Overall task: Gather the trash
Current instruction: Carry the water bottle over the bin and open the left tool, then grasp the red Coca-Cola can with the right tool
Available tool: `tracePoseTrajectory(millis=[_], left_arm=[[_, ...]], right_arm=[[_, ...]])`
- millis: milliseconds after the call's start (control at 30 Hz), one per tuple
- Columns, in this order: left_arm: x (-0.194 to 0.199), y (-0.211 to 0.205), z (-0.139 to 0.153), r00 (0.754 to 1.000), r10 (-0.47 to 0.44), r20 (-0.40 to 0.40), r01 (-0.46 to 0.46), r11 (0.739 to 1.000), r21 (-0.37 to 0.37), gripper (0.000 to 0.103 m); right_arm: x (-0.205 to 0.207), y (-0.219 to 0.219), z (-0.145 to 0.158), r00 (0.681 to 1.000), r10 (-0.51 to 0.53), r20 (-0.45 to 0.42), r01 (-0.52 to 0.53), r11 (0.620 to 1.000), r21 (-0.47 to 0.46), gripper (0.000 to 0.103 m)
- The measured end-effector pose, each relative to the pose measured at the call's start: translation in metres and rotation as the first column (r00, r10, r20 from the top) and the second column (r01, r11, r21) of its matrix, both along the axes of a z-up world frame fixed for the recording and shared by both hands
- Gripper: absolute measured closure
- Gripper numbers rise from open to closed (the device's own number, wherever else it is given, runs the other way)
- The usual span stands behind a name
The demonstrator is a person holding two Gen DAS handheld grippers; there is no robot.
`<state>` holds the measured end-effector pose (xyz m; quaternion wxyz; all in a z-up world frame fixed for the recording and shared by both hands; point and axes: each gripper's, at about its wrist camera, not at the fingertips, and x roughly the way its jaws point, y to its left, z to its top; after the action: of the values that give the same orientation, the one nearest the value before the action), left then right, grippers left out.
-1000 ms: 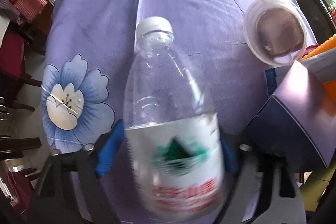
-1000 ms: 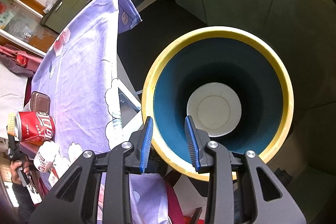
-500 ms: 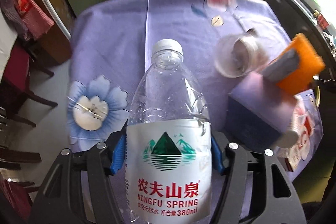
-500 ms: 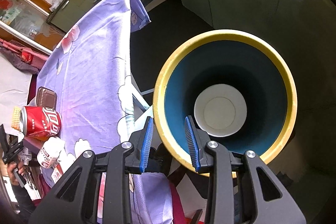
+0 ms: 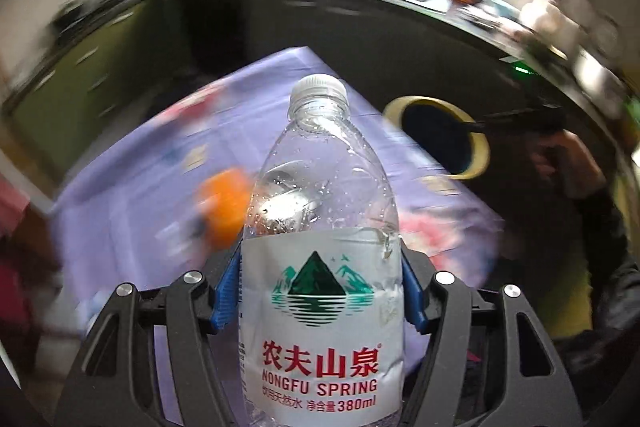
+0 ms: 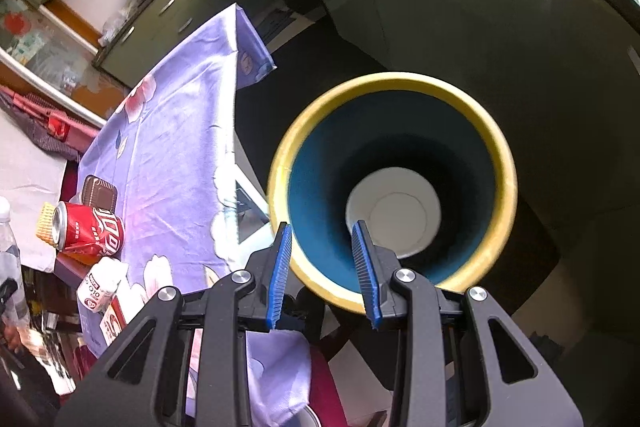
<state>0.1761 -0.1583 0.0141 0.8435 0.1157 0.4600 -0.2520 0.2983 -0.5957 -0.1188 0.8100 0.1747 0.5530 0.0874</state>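
A clear Nongfu Spring water bottle (image 5: 320, 227) with a white cap stands upright between the blue pads of my left gripper (image 5: 320, 291), which is shut on its labelled body and holds it above the purple flowered tablecloth (image 5: 140, 227). The same bottle shows at the left edge of the right wrist view (image 6: 8, 243). A yellow-rimmed bin (image 5: 480, 147) with a dark blue inside stands on the floor beside the table. My right gripper (image 6: 322, 263) hangs over the bin's near rim (image 6: 496, 155), jaws partly apart, nothing between the pads. A white paper bowl (image 6: 394, 215) lies at the bin's bottom.
On the table lie a red cola can (image 6: 88, 231), a small white bottle (image 6: 98, 287), a brown plastic tray (image 6: 100, 193) and a blurred orange object (image 5: 222, 207). A hand (image 5: 568, 163) holds the right gripper (image 5: 476, 126) over the bin. Kitchen cabinets and dark floor surround the table.
My left gripper closed on the bottle, lifted it off the table and swung round until the bin came into view. The right gripper drifted slightly over the bin, jaws unchanged.
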Motion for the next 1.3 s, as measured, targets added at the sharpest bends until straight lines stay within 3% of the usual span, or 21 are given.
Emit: tracePoseTrajectory(millis=[167,267,433,733,967,1133,1233,1300], left_arm=[[0.032,-0.109,-0.030,0.977,-0.199,-0.080,0.196,0.980,-0.041,0.041],[0.054,-0.168,-0.055,0.953,-0.257,-0.159,0.252,0.966,-0.052,0.042],[0.091,-0.244,-0.102,0.931,-0.266,-0.250,0.268,0.963,-0.025,0.041],[0.123,-0.286,-0.163,0.927,-0.194,-0.320,0.218,0.975,0.041,0.040],[0.123,-0.273,-0.142,0.938,-0.192,-0.290,0.204,0.979,0.011,0.039],[0.110,-0.240,-0.103,0.944,-0.214,-0.251,0.203,0.977,-0.070,0.039],[0.090,-0.206,-0.071,0.958,-0.217,-0.190,0.197,0.973,-0.121,0.039],[0.077,-0.174,-0.047,0.970,-0.203,-0.130,0.182,0.971,-0.157,0.033]], right_arm=[[-0.024,-0.031,-0.003,0.999,-0.053,0.003,0.053,0.999,0.008,0.070],[-0.036,-0.047,-0.004,0.997,-0.080,0.008,0.080,0.997,0.015,0.070],[-0.051,-0.064,-0.008,0.994,-0.111,0.002,0.111,0.993,0.025,0.070],[-0.065,-0.081,-0.018,0.989,-0.147,-0.022,0.148,0.988,0.040,0.068],[-0.066,-0.083,-0.019,0.988,-0.150,-0.020,0.151,0.988,0.042,0.068],[-0.061,-0.067,-0.020,0.993,-0.117,-0.023,0.118,0.992,0.049,0.068],[-0.059,-0.052,-0.019,0.997,-0.080,-0.021,0.081,0.995,0.055,0.066],[-0.058,-0.040,-0.015,0.999,-0.053,-0.011,0.054,0.997,0.058,0.061]])
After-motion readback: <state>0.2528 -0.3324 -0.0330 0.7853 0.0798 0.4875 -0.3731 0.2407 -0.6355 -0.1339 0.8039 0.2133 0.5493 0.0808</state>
